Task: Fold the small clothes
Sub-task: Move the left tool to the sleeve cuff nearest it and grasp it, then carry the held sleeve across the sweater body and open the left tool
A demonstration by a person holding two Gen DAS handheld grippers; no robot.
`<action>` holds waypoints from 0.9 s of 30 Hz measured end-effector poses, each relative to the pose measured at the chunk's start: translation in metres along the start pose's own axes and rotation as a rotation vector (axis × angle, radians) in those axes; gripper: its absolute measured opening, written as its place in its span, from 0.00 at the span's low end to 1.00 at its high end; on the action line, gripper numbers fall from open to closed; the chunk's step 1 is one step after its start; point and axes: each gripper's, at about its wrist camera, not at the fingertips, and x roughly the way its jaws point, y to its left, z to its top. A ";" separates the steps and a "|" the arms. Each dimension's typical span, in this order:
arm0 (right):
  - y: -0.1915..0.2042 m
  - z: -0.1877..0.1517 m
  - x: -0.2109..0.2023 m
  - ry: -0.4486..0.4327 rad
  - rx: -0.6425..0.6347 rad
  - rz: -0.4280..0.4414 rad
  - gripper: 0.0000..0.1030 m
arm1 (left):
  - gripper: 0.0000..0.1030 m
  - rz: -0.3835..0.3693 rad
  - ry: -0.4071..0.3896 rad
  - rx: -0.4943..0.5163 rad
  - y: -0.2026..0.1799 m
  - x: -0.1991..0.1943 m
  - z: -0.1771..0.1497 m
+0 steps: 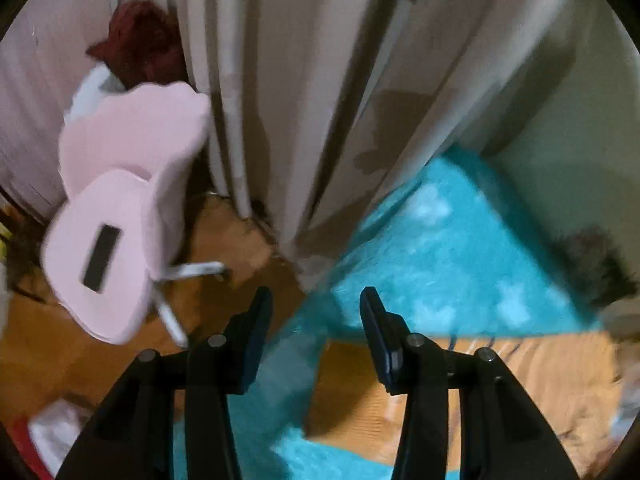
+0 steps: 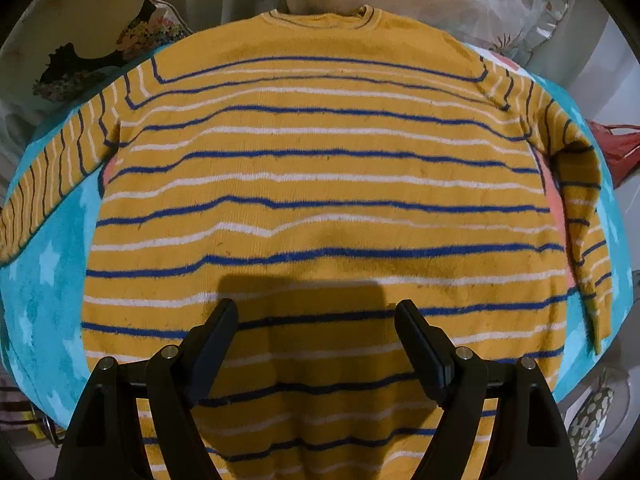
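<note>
Below my right gripper I see the turquoise fluffy blanket with pale star shapes (image 2: 44,280) spread over the bed, and on it the mustard-yellow knitted sweater with blue and white stripes (image 2: 320,184) lies flat, filling most of the right wrist view. Its round neckline points to the far side and its hem runs near, under the gripper. The left sleeve stretches out diagonally to the left across the blanket; the right sleeve is bent down along the right edge of the body. A patch of pink-orange fabric (image 2: 558,196) shows between that sleeve and the body. Floral pillows (image 2: 500,4) sit at the far side, touching the blanket's edge.

In the left wrist view, which is blurred, long beige curtains (image 1: 304,92) hang at the far side, with the same blanket running from the near middle to the far right and a corner of the sweater at near right. To the left stands a pale pink chair with white legs (image 1: 124,216) on the wooden floor (image 1: 224,240), and a dark rectangular object (image 1: 102,254) lies on its seat.

My right gripper (image 2: 316,316) hovers over the lower sweater with its fingers apart, holding nothing. My left gripper (image 1: 316,300) also has its fingers apart and empty.
</note>
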 end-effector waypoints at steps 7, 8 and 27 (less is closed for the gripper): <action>0.018 0.013 -0.004 -0.029 -0.049 0.034 0.82 | 0.62 -0.236 0.147 -0.095 0.017 -0.012 -0.070; 0.024 0.016 -0.005 -0.040 -0.062 0.038 0.82 | 0.62 -0.269 0.188 -0.107 0.015 -0.006 -0.082; 0.045 0.034 -0.030 -0.112 -0.147 0.003 0.82 | 0.08 -0.305 0.092 -0.110 -0.040 -0.009 -0.070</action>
